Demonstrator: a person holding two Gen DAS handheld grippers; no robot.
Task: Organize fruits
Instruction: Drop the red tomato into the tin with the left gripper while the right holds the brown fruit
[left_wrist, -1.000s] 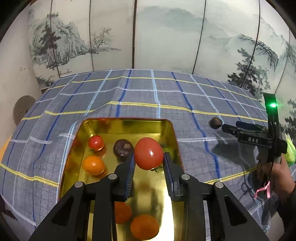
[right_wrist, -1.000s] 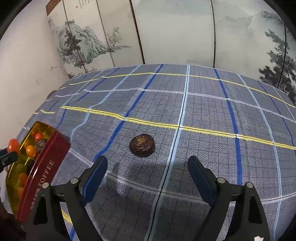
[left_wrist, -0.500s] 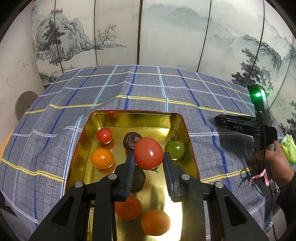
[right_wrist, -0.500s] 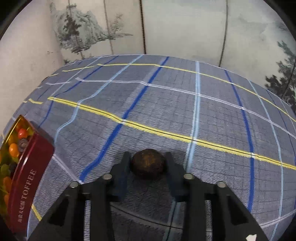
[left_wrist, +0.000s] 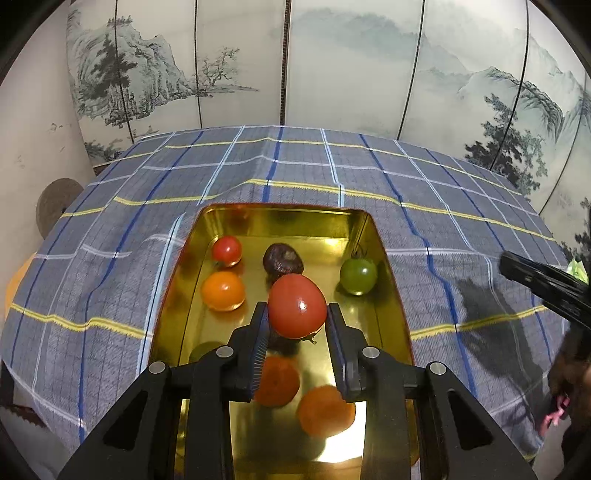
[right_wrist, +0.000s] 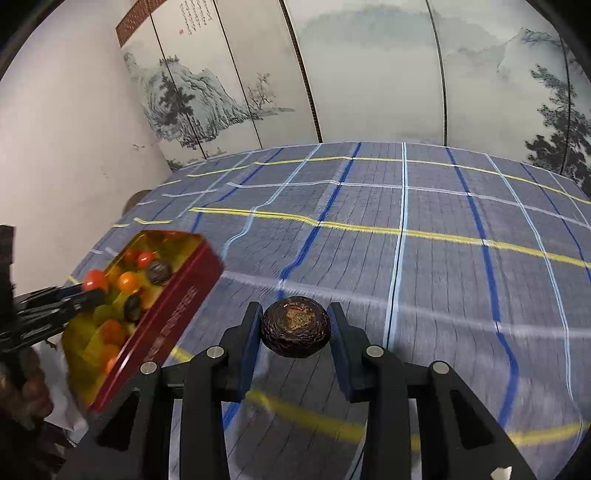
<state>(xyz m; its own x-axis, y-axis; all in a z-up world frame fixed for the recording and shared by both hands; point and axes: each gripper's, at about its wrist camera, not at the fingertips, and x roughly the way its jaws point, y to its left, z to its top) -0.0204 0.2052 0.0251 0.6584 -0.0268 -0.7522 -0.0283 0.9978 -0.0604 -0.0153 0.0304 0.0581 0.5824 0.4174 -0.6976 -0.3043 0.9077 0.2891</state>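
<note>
The task looks near the end, as far as I can judge. The gold tin (left_wrist: 384, 258) already holds many fruits: a small red tomato (left_wrist: 226, 250), an orange one (left_wrist: 222, 290), a green tomato (left_wrist: 358, 275), a dark wrinkled fruit (left_wrist: 282, 257) and approx. two more orange pieces lower down, partly hidden by the fingers. The left gripper (left_wrist: 297, 332) is clenched on a big red tomato (left_wrist: 297, 305) and holds it above the inside of the tin, not yet put down. The right gripper (right_wrist: 294, 332) has just been closing its jaws and now grasps a dark round fruit (right_wrist: 295, 327), lifted off the checked cloth (right_wrist: 443, 258). I see no other loose fruit on the cloth, so what is left is probably to drop these two into the tin.

Left wrist view shows the tin's inside from above, with each fruit separate, and only a dark piece of the right tool at the edge. Right wrist view shows the tin's red outer wall w/ lettering (too blurred to read), the tomato from the side, and the wide bare cloth.
</note>
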